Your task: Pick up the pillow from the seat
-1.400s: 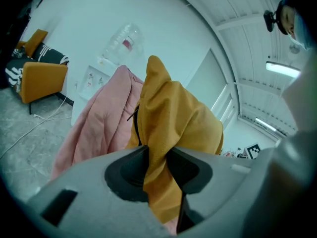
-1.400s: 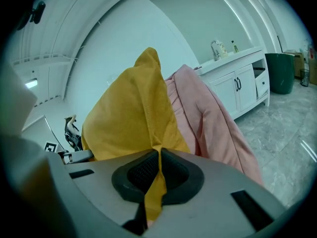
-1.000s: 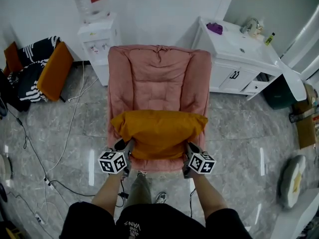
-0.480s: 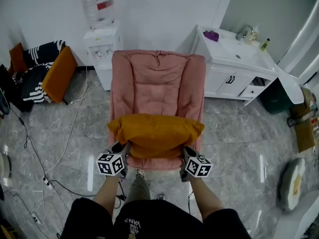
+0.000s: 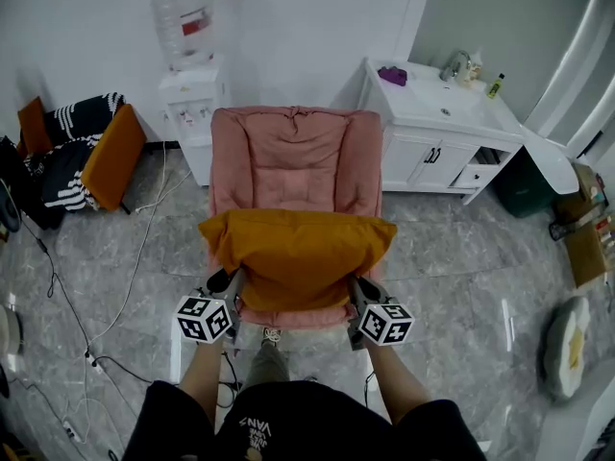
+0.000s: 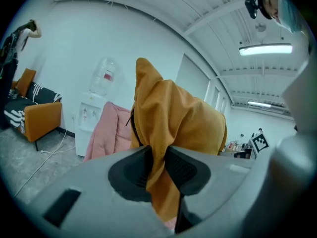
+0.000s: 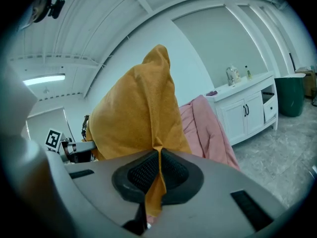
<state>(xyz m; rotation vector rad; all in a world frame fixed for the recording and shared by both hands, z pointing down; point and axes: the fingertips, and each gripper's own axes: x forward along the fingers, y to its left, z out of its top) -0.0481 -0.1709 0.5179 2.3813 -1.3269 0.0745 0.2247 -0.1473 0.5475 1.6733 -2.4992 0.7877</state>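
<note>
Orange pillow (image 5: pixel 296 257) mid-frame in head view, held over front of pink chair (image 5: pixel 288 157); chair back at pillow's 12 o'clock. Left gripper (image 5: pixel 227 284) at pillow's 8 o'clock corner: jaws closing, fabric fold pinched between pads. Right gripper (image 5: pixel 361 288) at 4 o'clock corner: jaws almost together, clamping thin fabric edge.

Lighting was bright and even throughout. In the left gripper view a ceiling light (image 6: pixel 265 49) was blown out white at two o'clock; the right gripper view showed another at nine o'clock. In the head view the glossy floor (image 5: pixel 125 248) carried white glare streaks at four and eight o'clock, and shadows were faint. Both gripper views bent strongly outward, with black corners. The pillow (image 7: pixel 133 113) was sharp; the right gripper (image 7: pixel 158 172), close to the lens, was soft.
</note>
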